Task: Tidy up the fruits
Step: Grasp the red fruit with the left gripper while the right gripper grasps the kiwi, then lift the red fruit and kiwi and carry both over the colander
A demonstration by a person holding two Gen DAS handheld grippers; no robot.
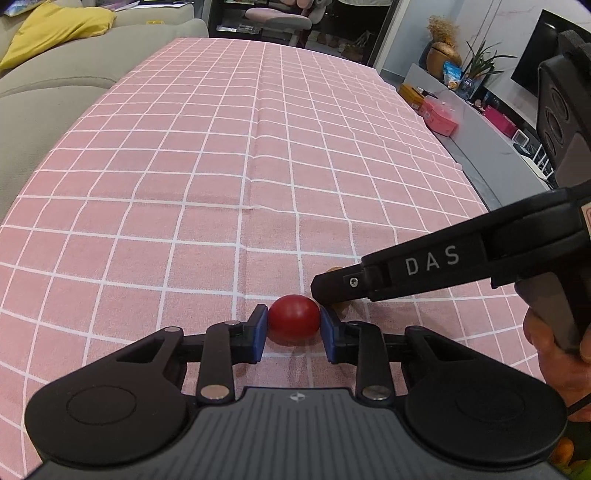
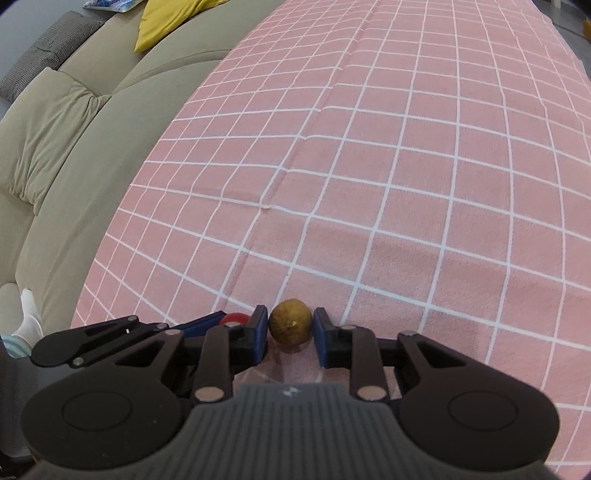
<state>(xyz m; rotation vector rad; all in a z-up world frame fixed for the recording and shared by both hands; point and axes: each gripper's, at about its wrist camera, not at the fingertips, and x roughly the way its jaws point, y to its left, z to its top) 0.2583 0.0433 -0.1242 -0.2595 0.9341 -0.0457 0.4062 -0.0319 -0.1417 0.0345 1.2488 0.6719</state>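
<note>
Two grippers, left (image 1: pixel 293 325) on red fruit (image 1: pixel 293 318), right (image 2: pixel 290 328) on brown fruit (image 2: pixel 290 327)

both wrist views close, angled down, sharing pink tablecloth (image 1: pixel 221 166)

On the desk (image 1: pixel 258 147), near its close edge, two small fruits lie side by side: the round fruit (image 1: pixel 293 322) on the left and the smaller fruit (image 2: pixel 290 326) just to its right. The left gripper (image 1: pixel 293 326) comes in from the near side with a finger on either side of the round fruit. The right gripper (image 2: pixel 290 328) reaches in from the right and straddles the smaller fruit the same way. A sofa (image 2: pixel 74 129) runs along the desk's left side, with a cushion (image 1: pixel 55 29) lying on its far end. Shelving (image 1: pixel 461 110) stands beyond the desk's right edge.
</note>
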